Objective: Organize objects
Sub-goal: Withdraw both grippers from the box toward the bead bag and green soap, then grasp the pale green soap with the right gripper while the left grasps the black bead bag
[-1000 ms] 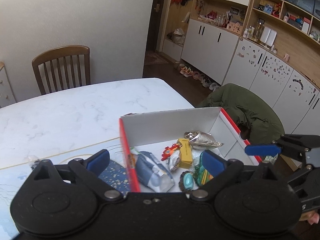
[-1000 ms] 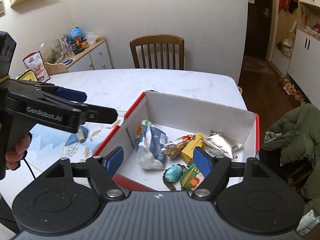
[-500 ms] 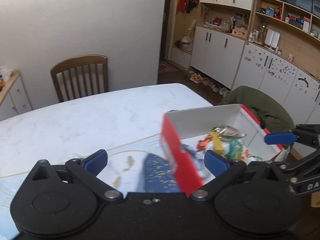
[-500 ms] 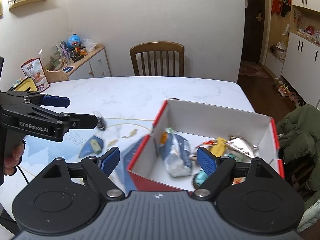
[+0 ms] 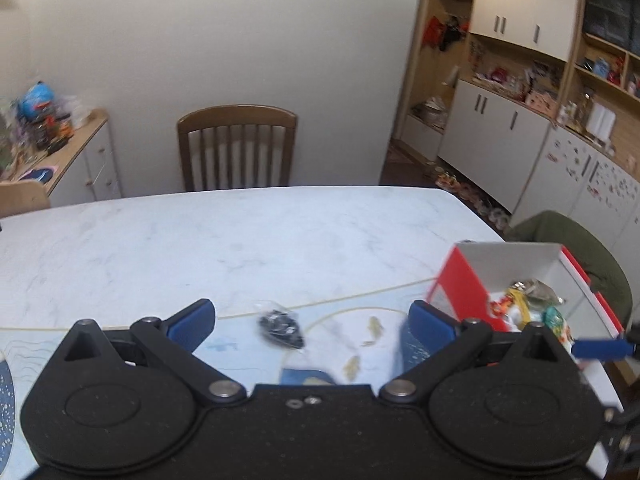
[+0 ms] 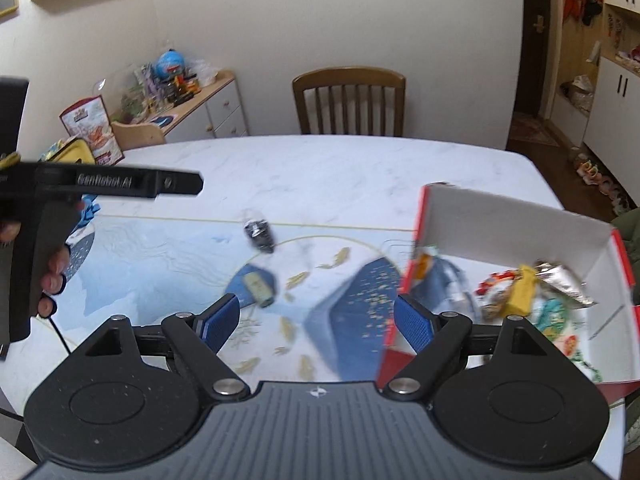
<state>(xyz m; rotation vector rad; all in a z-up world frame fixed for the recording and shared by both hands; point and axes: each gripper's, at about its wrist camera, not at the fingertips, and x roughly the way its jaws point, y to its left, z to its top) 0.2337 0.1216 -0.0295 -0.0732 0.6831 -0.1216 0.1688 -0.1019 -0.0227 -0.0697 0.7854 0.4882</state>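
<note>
Both pairs of tongs hang above the desk (image 6: 340, 172) with their blue pads spread wide and nothing between them: the left tongs (image 5: 312, 322) over the printed blue mat (image 6: 160, 256), the right tongs (image 6: 316, 322) nearer the red-and-white box (image 6: 516, 224). The box stands at the desk's right end, cut off by the frame edge in the right wrist view and partly covered by the tongs in the left one. Inside it lie blurred packets, among them a yellow one (image 6: 522, 290) and a silver foil pouch (image 6: 564, 284); the rest are too smeared to name. On the mat, a small dark bag (image 6: 260, 234) and a yellowish item (image 6: 258, 288) lie apart, both soft with motion blur. A hand (image 6: 50, 276) grips the left tool's handle at the frame edge.
</note>
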